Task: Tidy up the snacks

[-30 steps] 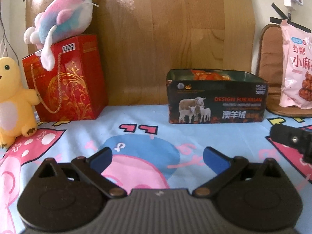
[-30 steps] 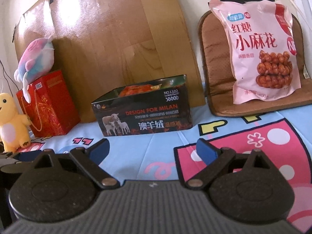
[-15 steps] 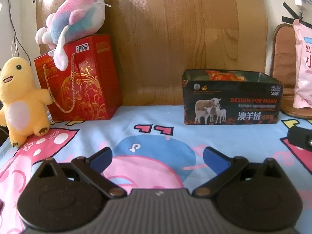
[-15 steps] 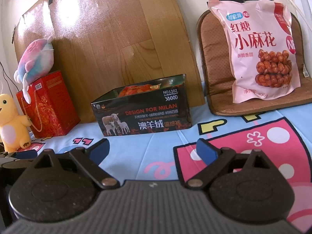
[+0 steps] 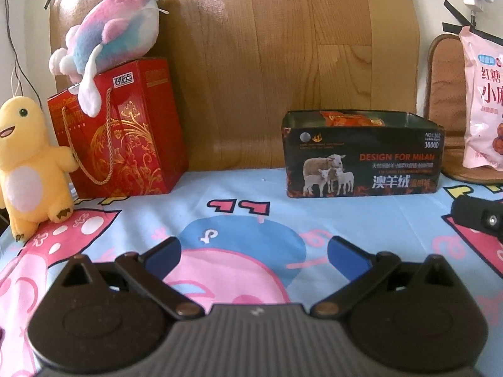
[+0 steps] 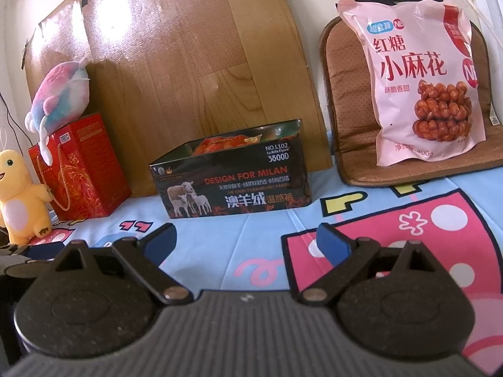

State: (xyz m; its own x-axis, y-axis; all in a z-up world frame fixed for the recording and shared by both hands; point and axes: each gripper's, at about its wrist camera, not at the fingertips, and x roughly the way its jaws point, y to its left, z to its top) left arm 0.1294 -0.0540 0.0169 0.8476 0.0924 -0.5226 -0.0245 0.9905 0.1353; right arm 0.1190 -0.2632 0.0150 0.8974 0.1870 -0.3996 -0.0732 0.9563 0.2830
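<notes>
A dark open-topped box (image 5: 361, 154) (image 6: 232, 179) printed with sheep stands at the back of the cartoon-print cloth, with an orange snack packet (image 5: 349, 118) (image 6: 229, 144) lying inside it. A large pink snack bag (image 6: 421, 81) (image 5: 484, 100) leans upright on a brown cushion at the right. My left gripper (image 5: 254, 256) hovers open over the cloth, well short of the box, with nothing between its blue pads. My right gripper (image 6: 246, 242) is open too, empty, with the box ahead left and the pink bag ahead right. Part of the right gripper (image 5: 478, 216) shows at the left wrist view's right edge.
A red gift bag (image 5: 119, 132) (image 6: 78, 169) stands at the back left with a pastel plush (image 5: 110, 37) (image 6: 59, 94) on top. A yellow plush (image 5: 28, 169) (image 6: 19, 198) stands beside it. A wooden board (image 5: 283, 47) leans against the wall behind.
The left wrist view has swung left: the box and pink bag slid right and the yellow plush came fully into view. The right wrist view barely changed. Both grippers stayed open.
</notes>
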